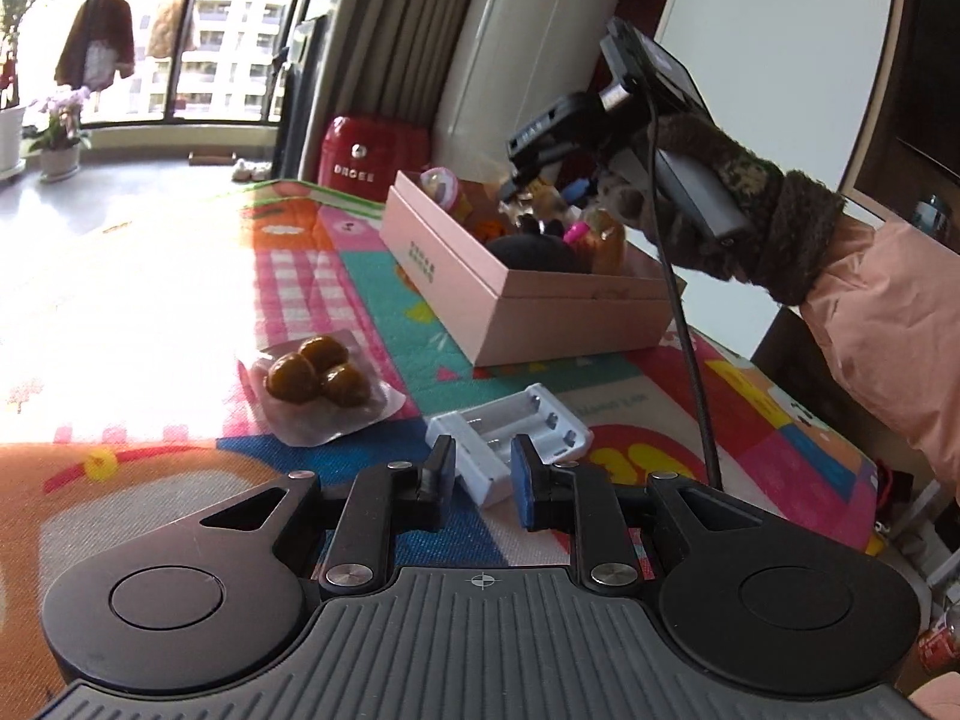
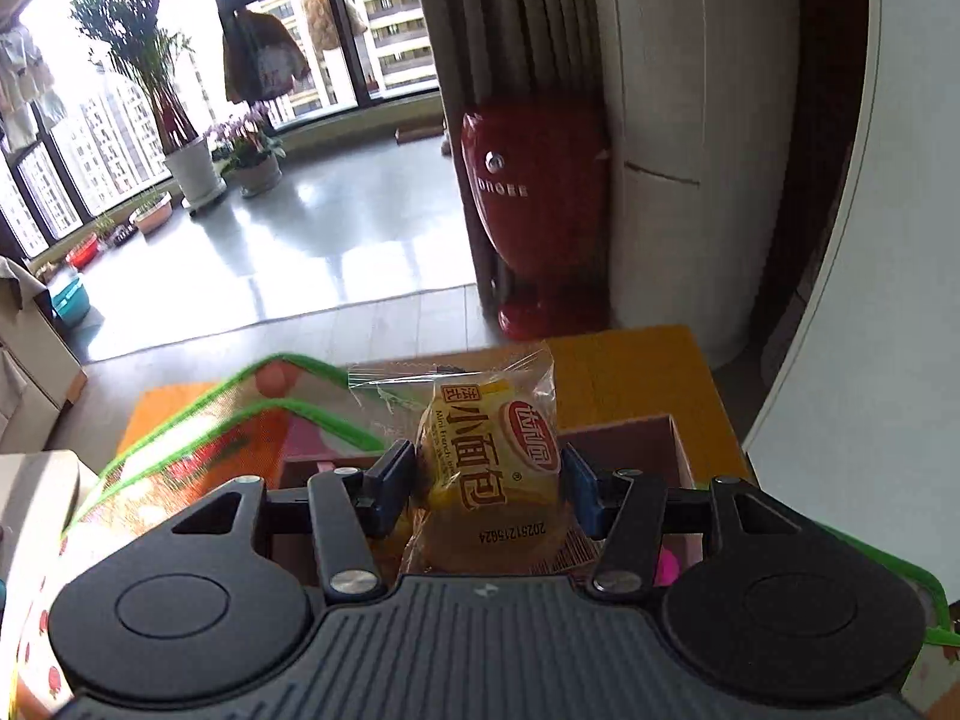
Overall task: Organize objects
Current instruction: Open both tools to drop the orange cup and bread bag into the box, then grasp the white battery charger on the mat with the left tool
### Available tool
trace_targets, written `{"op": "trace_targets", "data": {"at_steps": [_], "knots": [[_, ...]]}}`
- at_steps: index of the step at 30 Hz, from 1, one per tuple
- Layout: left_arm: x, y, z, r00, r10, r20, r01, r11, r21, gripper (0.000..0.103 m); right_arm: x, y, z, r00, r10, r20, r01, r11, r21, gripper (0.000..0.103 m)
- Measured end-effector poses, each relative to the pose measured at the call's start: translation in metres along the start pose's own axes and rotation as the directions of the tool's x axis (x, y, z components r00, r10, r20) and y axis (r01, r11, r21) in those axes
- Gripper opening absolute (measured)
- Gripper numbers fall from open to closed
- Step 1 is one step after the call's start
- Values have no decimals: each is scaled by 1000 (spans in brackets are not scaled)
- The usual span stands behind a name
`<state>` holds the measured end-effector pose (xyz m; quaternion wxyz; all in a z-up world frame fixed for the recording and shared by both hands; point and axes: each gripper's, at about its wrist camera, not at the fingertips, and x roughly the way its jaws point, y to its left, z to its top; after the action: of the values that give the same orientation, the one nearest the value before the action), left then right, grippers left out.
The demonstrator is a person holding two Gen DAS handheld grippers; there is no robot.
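My left gripper (image 1: 485, 468) hovers low over the colourful play mat (image 1: 300, 276), its jaws a narrow gap apart with nothing between them. Just beyond its fingertips lies a white battery charger (image 1: 540, 420). To the left of that lies a clear packet of brown round snacks (image 1: 318, 378). Farther back stands an open pink box (image 1: 540, 306) filled with several small items. My right gripper (image 2: 489, 480) is shut on a yellow mini bread packet (image 2: 492, 456) and holds it over the pink box (image 2: 678, 438). In the left wrist view the right gripper (image 1: 522, 177) hangs above the box's contents.
A gloved hand with a pink sleeve (image 1: 888, 324) holds the right gripper, and its black cable (image 1: 690, 360) hangs across the box's right corner. A red appliance (image 2: 534, 210) stands on the floor beyond the mat. Plant pots (image 2: 198, 174) stand by the window.
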<state>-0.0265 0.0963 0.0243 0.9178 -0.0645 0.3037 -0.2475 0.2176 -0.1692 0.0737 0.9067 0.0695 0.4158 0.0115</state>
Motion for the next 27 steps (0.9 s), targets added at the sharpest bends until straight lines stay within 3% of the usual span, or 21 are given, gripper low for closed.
{"op": "trace_targets", "data": {"at_steps": [2, 5, 8, 11, 13, 16, 22, 27], "knots": [[1, 2, -3, 1000, 0, -6, 0, 1000, 18, 22, 8, -6, -13, 998, -32, -56, 30, 999, -25, 52], [8, -7, -6, 1000, -5, -21, 7, 996, 89, 22, -2, -19, -30, 995, -10, -97, 7, 1000, -28, 52], [12, -16, -9, 999, -24, -38, 29, 990, 137, 22, -20, -32, -38, 991, 26, -129, -28, 999, -19, 63], [16, -20, -11, 998, -20, -55, 28, 988, 150, 22, -56, -39, -39, 997, 64, -36, -64, 998, -7, 89], [17, -22, -9, 998, -5, -62, 14, 987, 157, 22, -89, -38, -41, 995, 91, 52, -90, 996, -26, 92], [16, -24, -4, 998, 1, -57, 8, 986, 164, 22, -123, -42, -54, 982, 145, 118, -140, 989, -49, 102], [24, -15, 19, 1000, 15, -18, -13, 995, 99, 22, -147, -33, -121, 977, 169, 128, -143, 972, -185, 103], [60, -7, 41, 996, -15, -93, 26, 992, 124, 22, -138, -30, -191, 988, 146, 60, -126, 958, -256, 103]]}}
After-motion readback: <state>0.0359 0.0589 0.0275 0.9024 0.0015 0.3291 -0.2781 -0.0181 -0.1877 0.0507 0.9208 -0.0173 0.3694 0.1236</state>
